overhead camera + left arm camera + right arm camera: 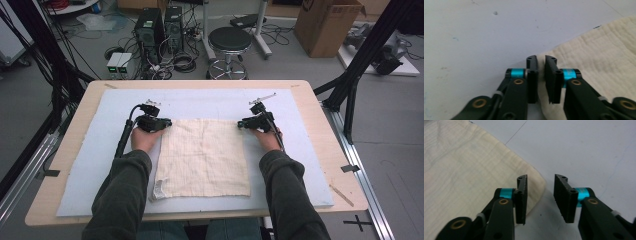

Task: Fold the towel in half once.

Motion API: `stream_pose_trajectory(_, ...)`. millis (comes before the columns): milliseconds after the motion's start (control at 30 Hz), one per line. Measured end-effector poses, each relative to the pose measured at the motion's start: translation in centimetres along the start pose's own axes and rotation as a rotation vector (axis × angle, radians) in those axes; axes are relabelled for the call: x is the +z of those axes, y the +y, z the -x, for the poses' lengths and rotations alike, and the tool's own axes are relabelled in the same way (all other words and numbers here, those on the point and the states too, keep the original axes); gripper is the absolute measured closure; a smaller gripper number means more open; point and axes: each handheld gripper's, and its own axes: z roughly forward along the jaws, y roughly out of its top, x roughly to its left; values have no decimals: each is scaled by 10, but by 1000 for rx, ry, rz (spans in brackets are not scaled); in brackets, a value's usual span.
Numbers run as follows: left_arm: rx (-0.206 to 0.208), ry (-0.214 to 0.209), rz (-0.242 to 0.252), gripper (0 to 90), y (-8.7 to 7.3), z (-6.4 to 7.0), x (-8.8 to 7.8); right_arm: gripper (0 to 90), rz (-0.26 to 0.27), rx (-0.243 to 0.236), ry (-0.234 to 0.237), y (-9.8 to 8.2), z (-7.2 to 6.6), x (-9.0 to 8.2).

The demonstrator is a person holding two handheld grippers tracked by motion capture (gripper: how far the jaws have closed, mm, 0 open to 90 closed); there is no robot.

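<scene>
Left claw (540,61) nipping cloth (599,57) corner (right claw (540,181) agape).

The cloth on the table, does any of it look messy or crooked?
Mostly the cloth lies flat on the blue-grey mat. Its near left corner looks rumpled and a bit frayed, and the left edge slants, so the cloth sits slightly askew. Nothing looks spilled or broken.

Both forearms reached forward from the bottom, set well apart and roughly parallel. The left gripper (159,123) pointed inward to the right, its jaws nearly together with a narrow gap. The right gripper (243,123) pointed inward to the left, its jaws parted wider
</scene>
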Motion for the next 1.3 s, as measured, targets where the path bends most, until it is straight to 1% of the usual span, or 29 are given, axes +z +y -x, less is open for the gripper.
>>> stream_pose_trajectory(33,-3,-4,0,853,0,0,0,733,-1,-6,-8,0,-1,0)
stream_pose_trajectory(67,-2,-6,0,860,0,0,0,788,2,-9,10,1,-1,1)
stream_pose_trajectory(133,-4,-9,3,865,0,0,-1,843,-5,-17,17,1,-2,2)
stream_pose_trajectory(167,1,-7,2,866,0,0,-1,852,-3,-19,23,1,-1,1)
stream_pose_trajectory(233,-4,-12,10,868,1,-2,-4,857,-2,-19,24,2,-1,-1)
stream_pose_trajectory(300,-2,-19,28,868,3,-2,-8,859,7,-15,30,3,-1,-4)
stream_pose_trajectory(333,1,-22,37,869,4,-1,-10,861,15,-21,30,3,0,-6)
stream_pose_trajectory(367,0,-24,45,869,4,-1,-11,861,23,-16,33,3,0,-8)
stream_pose_trajectory(467,10,-32,59,870,6,-1,-18,861,47,-18,47,4,-1,-13)
stream_pose_trajectory(500,16,-37,65,870,7,0,-20,861,53,-11,54,4,-1,-14)
stream_pose_trajectory(567,30,-44,69,870,8,1,-25,861,53,-20,59,5,-3,-17)
stream_pose_trajectory(600,31,-49,75,870,9,2,-27,861,53,-21,63,5,-5,-18)
stream_pose_trajectory(633,36,-54,77,870,9,4,-29,862,63,-32,66,5,-5,-19)
stream_pose_trajectory(700,61,-44,70,870,10,7,-33,861,71,-33,75,6,-7,-22)
stream_pose_trajectory(767,69,-38,72,870,11,9,-36,861,75,-38,85,6,-8,-26)
stream_pose_trajectory(867,87,-43,77,870,12,12,-43,861,77,-48,93,6,-12,-30)
stream_pose_trajectory(1000,115,-54,77,870,13,17,-51,861,109,-64,102,6,-15,-38)
stream_pose_trajectory(1067,133,-59,67,870,12,20,-53,861,120,-67,108,4,-15,-43)
stream_pose_trajectory(1100,137,-58,77,870,11,22,-55,861,127,-62,110,3,-16,-45)
stream_pose_trajectory(1133,134,-64,90,870,8,23,-56,861,126,-56,118,2,-16,-47)
stream_pose_trajectory(1200,129,-66,88,870,3,24,-58,861,126,-64,121,0,-17,-51)
stream_pose_trajectory(1233,130,-68,87,870,-1,24,-59,861,139,-67,123,0,-18,-53)
stream_pose_trajectory(1300,121,-72,89,870,-7,23,-62,861,149,-71,132,-2,-21,-56)
